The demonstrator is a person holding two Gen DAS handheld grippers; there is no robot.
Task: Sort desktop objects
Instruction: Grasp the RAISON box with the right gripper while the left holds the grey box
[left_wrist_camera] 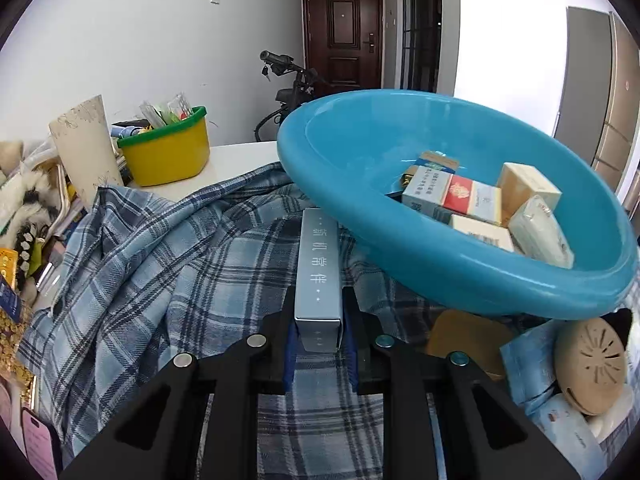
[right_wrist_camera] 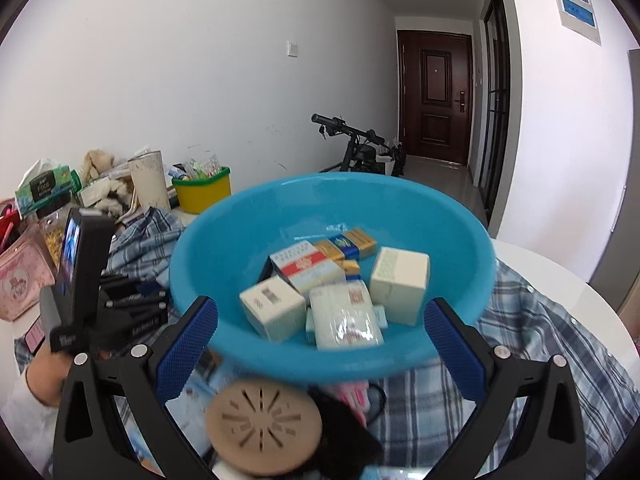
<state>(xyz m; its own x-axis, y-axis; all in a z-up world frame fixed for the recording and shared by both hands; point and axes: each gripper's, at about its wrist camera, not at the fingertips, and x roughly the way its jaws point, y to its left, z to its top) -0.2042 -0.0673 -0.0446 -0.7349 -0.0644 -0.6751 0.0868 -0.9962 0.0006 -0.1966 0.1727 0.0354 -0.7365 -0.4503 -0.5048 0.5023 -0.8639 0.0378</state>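
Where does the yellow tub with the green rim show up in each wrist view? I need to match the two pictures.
Left wrist view: the yellow tub stands upper left on the white tabletop, left of the blue basin.
Right wrist view: the yellow tub sits left of centre, just beyond the blue basin's far left rim.
Shared landmark: the dark brown door at the end of the hallway.

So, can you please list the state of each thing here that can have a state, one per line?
Left claw: shut on the grey box.
Grey box: gripped at its near end, far end under the basin rim.
Right claw: open, holding nothing.
Blue basin: tilted, holding several small boxes.
Yellow bin: upright, full.
Door: closed.
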